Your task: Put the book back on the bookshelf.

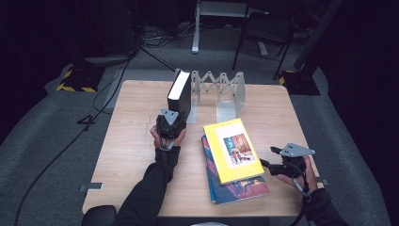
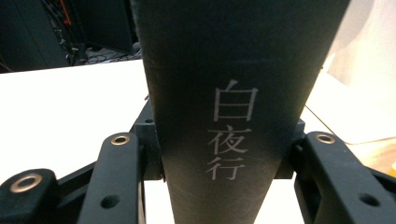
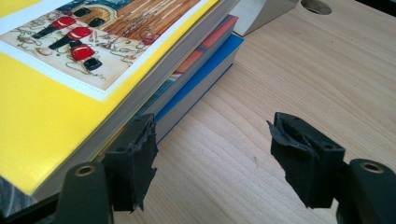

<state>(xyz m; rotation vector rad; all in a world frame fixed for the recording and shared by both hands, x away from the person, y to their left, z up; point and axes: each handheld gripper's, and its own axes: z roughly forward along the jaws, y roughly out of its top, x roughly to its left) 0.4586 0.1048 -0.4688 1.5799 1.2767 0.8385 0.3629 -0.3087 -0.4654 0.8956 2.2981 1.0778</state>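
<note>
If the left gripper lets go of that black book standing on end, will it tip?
Probably steady: the black book is thick and stands beside the metal rack. It looks stiff and fairly heavy. The left gripper clamps its spine.

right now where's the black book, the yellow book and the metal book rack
black book (image 2: 224,93), left gripper view, on its dark spine above the pale lettering
yellow book (image 1: 231,149), high view, on its front cover picture
metal book rack (image 1: 229,92), high view, on its right upright plate

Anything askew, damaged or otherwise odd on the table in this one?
Two small things. The yellow book lies skewed on the stack, so the blue book beneath sticks out at the near edge. On the right gripper, the black padding on the fingers looks torn and ragged.
</note>
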